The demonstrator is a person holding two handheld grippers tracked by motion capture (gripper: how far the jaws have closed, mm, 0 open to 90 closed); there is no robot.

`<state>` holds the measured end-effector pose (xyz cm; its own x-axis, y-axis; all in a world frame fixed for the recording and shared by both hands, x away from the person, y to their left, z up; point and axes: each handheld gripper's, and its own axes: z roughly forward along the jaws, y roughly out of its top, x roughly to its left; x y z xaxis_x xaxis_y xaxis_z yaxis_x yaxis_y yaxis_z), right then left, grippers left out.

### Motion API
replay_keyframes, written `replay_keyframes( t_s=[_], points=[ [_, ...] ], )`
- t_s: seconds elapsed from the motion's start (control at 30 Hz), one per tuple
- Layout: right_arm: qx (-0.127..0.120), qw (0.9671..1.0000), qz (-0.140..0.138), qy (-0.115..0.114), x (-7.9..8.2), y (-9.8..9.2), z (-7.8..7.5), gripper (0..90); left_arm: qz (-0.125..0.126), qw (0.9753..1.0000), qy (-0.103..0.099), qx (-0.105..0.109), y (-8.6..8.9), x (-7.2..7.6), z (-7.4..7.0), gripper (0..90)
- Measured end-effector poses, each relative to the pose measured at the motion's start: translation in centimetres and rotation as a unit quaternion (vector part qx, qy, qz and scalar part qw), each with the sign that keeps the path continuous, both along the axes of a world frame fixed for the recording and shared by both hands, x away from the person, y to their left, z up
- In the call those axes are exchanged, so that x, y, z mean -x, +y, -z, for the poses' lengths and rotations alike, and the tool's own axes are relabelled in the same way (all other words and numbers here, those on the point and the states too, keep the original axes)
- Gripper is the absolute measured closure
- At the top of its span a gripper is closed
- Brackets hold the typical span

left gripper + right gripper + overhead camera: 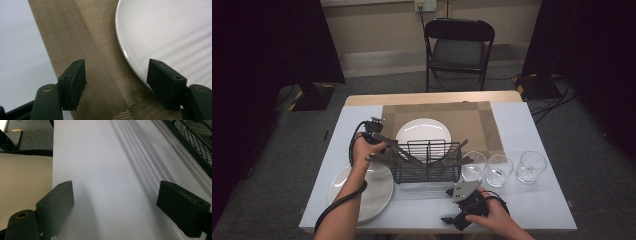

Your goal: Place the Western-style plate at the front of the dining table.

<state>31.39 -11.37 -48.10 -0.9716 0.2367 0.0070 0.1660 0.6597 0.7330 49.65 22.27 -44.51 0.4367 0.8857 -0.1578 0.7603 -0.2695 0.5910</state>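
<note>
Holding our left claw [116, 80] spread wide with nothing in it, we hover over the woven placemat [82, 45] at the rim of the white plate [170, 32], just behind the wire rack [427, 162]. Our right claw [117, 212] gapes empty over the bench [100, 170] in front of that rack.

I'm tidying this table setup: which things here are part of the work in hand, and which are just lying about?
In the job:
left gripper, jaws open over the small plate
brown mat
wire rack

Lying about:
large plate
three glasses
chair
right gripper, jaws open, empty
</note>
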Motion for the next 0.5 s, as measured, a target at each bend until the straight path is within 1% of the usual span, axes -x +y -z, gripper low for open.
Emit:
replay_keyframes(
  t_s=[0.07,0.1,0.17,0.2,0.23,0.37,0.43,0.5],
  points=[
    [0.0,1.0,0.0,0.0,0.0,0.0,0.0,13.0,0.001,1.0,0.003,-0.001,0.3,0.3,0.1,30.4],
    [0.0,1.0,0.0,0.0,0.0,0.0,0.0,13.1,-0.001,1.0,0.003,-0.008,0.5,0.6,0.2,30.5],
    [0.0,1.0,0.0,0.0,0.0,0.0,0.0,13.0,-0.004,0.9999,0.001,-0.01,0.7,1.0,0.3,30.3],
    [0.0,1.0,0.0,0.0,0.0,0.0,0.0,13.0,0.0,1.0,0.004,-0.008,0.9,1.1,0.3,30.3],
    [0.0,1.0,0.0,0.0,0.0,0.0,0.0,13.1,-0.001,0.9999,0.001,-0.013,1.0,1.4,0.4,30.2],
    [0.0,1.0,0.0,0.0,0.0,0.0,0.0,13.1,0.014,0.9994,-0.005,-0.03,1.1,1.9,0.6,29.2],
    [0.0,1.0,0.0,0.0,0.0,0.0,0.0,13.0,0.024,0.9991,-0.003,-0.034,0.9,2.0,0.6,28.2],
    [0.001,1.0,0.0,0.0,0.0,0.0,0.0,13.0,0.027,0.9991,-0.004,-0.034,0.6,2.1,0.7,27.9]
  ],
)
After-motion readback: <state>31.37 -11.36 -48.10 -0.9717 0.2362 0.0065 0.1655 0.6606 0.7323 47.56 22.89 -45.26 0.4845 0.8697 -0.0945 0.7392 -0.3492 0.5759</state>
